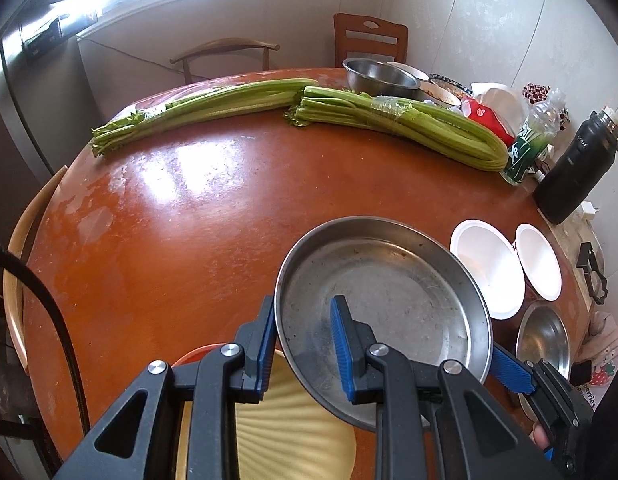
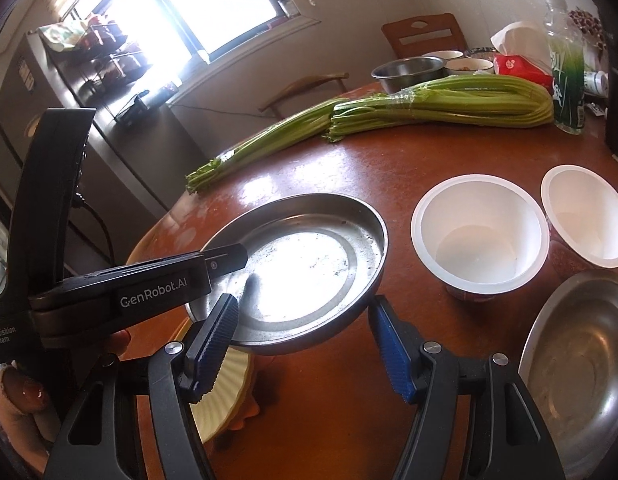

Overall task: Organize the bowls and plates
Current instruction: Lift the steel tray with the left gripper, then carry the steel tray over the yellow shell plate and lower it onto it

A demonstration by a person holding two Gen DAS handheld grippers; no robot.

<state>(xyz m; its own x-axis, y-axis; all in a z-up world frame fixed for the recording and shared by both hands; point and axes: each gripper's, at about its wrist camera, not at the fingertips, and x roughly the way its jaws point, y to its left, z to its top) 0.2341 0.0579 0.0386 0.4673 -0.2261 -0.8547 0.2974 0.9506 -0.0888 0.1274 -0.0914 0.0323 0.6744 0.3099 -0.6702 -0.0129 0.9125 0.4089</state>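
Note:
A round steel plate (image 1: pixel 389 304) is held tilted above the table's near edge; it also shows in the right wrist view (image 2: pixel 309 264). My left gripper (image 1: pixel 305 336) is shut on its near-left rim, one finger inside and one outside. My right gripper (image 2: pixel 305 344) is open, its fingers on either side of the plate's near rim, not pressing. Below the plate lies a cream ribbed plate (image 1: pixel 293 432) on an orange dish (image 1: pixel 193 354). Two white bowls (image 2: pixel 479 236) (image 2: pixel 585 216) stand to the right. A steel bowl (image 2: pixel 581 364) sits near right.
Two celery bundles (image 1: pixel 213 110) (image 1: pixel 409 128) lie across the far side of the round red-brown table (image 1: pixel 189 220). A steel bowl (image 1: pixel 379 76), dishes, a red tissue pack (image 1: pixel 487 120), a green bottle (image 1: pixel 529 144) and a black flask (image 1: pixel 577 172) stand at far right. Chairs surround the table.

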